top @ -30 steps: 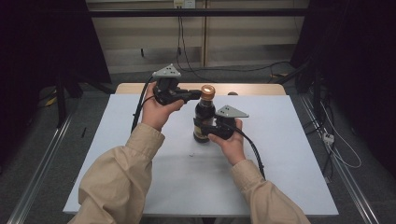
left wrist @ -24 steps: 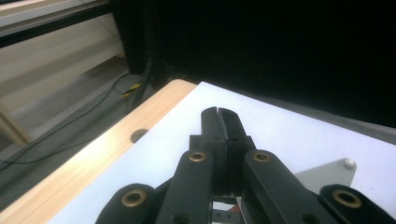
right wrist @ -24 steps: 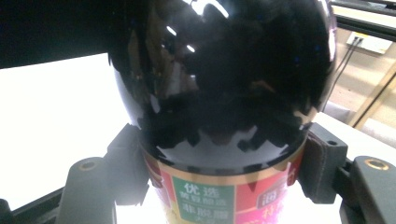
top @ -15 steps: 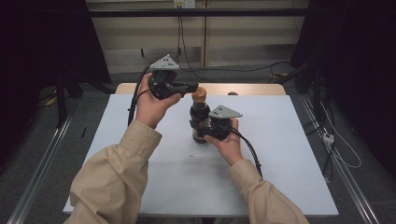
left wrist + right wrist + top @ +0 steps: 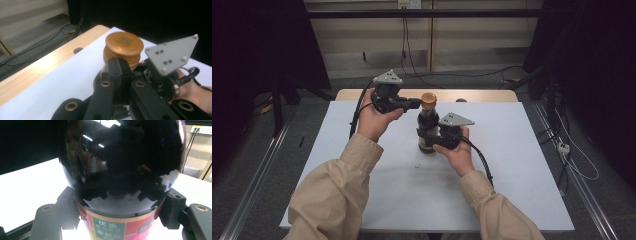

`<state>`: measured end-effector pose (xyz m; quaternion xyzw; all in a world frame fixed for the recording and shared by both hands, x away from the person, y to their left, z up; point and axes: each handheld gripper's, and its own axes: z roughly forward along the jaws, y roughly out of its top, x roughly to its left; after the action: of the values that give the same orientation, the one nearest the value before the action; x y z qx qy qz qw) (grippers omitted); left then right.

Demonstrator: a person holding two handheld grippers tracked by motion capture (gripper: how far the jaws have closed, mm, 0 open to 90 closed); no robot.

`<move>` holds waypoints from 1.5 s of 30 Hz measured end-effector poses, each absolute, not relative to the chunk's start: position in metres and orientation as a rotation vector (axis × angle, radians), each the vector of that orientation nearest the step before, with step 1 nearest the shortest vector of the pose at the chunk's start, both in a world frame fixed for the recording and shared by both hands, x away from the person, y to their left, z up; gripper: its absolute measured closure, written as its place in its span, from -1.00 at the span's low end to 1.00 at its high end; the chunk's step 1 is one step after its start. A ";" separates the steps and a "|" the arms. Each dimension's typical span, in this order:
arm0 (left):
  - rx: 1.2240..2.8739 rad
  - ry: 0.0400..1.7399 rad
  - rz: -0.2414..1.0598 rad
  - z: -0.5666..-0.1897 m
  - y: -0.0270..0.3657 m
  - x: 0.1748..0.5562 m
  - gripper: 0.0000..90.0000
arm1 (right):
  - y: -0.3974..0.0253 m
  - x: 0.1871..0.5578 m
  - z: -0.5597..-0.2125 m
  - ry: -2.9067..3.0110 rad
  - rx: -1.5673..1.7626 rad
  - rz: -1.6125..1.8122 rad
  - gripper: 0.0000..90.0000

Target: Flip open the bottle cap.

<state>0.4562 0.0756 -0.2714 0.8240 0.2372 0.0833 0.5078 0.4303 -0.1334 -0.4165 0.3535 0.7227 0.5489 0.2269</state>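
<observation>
A dark glass sauce bottle is standing upright near the middle of the white tabletop, its orange-brown screw cap still seated on the neck. The right claw is clamping the bottle's lower body, one jaw pressing each side at the top of the red and green label, as the right gripper view is showing. The left claw is reaching in from the bottle's left at cap height; in the left gripper view its jaws are standing pressed together with their tips right against the cap's ribbed side, clenched on nothing rather than wrapped around it. Judging from this, the work in hand is unscrewing the cap, and the left claw will need to spread before it can take hold. The bottle is looking full, so it is probably heavy, rigid and breakable, and its glossy shoulder is likely slippery; the labelled waist is offering the surer hold. The cap is small and stiff, best gripped across its ribbed rim.
</observation>
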 end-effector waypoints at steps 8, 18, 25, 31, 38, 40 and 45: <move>1.997 0.542 0.116 -0.270 0.067 0.456 1.00 | -0.137 0.432 -0.419 1.975 0.990 1.542 -0.30; 2.008 0.535 0.160 -0.271 0.056 0.449 1.00 | -0.137 0.433 -0.419 1.977 0.986 1.542 -0.30; 1.994 0.586 0.196 -0.268 0.075 0.454 1.00 | -0.135 0.431 -0.418 1.991 0.962 1.527 -0.31; 1.994 0.577 0.186 -0.270 0.071 0.455 1.00 | -0.137 0.432 -0.418 1.988 0.969 1.537 -0.31; 1.997 0.578 0.211 -0.268 0.071 0.459 1.00 | -0.136 0.431 -0.419 1.990 0.961 1.535 -0.30; 1.994 0.581 0.206 -0.268 0.070 0.459 1.00 | -0.137 0.431 -0.419 1.988 0.968 1.540 -0.30; 2.002 0.578 0.195 -0.267 0.069 0.459 1.00 | -0.138 0.431 -0.419 1.993 0.965 1.541 -0.30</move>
<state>0.4593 0.0693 -0.2674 0.8280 0.2389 0.0806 0.5008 0.4315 -0.1381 -0.4187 0.3488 0.7208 0.5572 0.2201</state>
